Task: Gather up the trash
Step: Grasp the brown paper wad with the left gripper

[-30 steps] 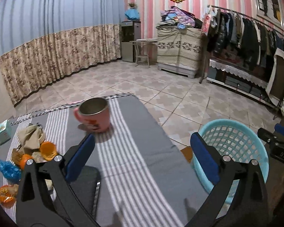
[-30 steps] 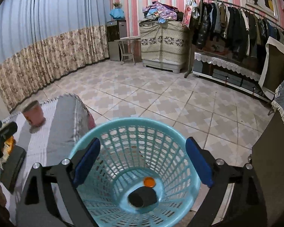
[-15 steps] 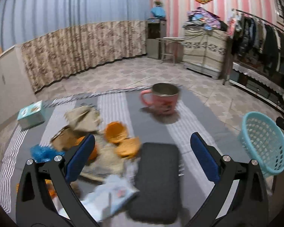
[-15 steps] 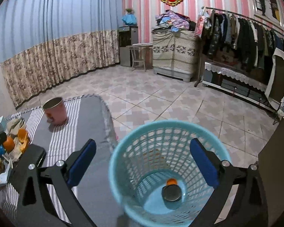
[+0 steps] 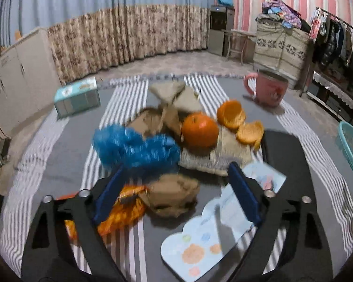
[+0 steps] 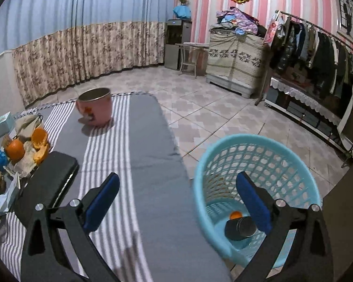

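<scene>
A heap of trash lies on the striped cloth: a blue plastic bag (image 5: 134, 148), a crumpled brown paper (image 5: 174, 193), an orange wrapper (image 5: 122, 209), orange peels (image 5: 231, 114) and a whole orange (image 5: 200, 130). My left gripper (image 5: 176, 192) hangs low over the heap, its jaws closing. The crumpled brown paper sits between the pads, which stand apart from it. My right gripper (image 6: 176, 202) is open and empty above the table's edge. The turquoise basket (image 6: 258, 145) stands on the floor beside it, with a dark can (image 6: 240, 229) and an orange scrap (image 6: 235, 215) inside.
A pink mug (image 5: 268, 89) stands at the far right of the cloth and a teal tissue box (image 5: 77, 96) at the far left. A black case (image 6: 49, 171) lies beside the heap, with a cloud-shaped card (image 5: 207, 239) near it. Tiled floor, a cabinet and a clothes rack lie beyond.
My left gripper swung left from the mug to the trash heap, sank toward it, and its jaws narrowed. My right gripper slid left from over the basket to the table's edge.
</scene>
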Action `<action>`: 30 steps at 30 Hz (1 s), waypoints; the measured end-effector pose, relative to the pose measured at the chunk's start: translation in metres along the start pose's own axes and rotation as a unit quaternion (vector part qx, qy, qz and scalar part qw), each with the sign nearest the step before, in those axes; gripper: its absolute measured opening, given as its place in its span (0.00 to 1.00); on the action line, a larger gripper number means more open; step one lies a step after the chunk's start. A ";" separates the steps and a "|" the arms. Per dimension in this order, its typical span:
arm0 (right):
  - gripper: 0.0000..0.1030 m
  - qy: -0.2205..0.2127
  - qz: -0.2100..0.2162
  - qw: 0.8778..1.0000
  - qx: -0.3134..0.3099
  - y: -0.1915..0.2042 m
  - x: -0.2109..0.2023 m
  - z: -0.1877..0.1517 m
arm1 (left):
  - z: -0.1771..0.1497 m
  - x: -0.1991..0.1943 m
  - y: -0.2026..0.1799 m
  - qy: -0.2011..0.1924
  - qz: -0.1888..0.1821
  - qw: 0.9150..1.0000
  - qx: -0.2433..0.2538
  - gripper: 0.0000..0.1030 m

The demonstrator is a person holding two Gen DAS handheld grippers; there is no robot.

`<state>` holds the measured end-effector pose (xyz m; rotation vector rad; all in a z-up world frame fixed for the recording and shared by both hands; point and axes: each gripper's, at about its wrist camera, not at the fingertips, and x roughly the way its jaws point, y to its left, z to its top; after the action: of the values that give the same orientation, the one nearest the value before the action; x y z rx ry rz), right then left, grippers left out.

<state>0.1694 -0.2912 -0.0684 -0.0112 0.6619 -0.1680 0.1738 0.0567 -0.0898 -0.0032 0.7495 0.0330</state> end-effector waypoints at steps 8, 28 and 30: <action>0.94 0.008 0.011 1.000 -0.020 0.018 0.004 -0.006 | -0.008 0.020 0.002 0.046 -0.017 0.999 0.002 0.44; 0.94 0.019 0.070 0.995 -0.061 0.105 0.002 0.005 | 0.064 -0.006 0.078 -0.067 0.014 0.998 -0.013 0.42; 0.94 0.018 0.078 0.994 -0.074 0.125 0.001 0.008 | 0.068 -0.001 0.086 -0.066 0.016 0.998 -0.015 0.42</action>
<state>0.1942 -0.1689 -0.0707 -0.0989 0.7080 0.0313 0.2168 0.1440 -0.0390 -0.0181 0.6172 0.0736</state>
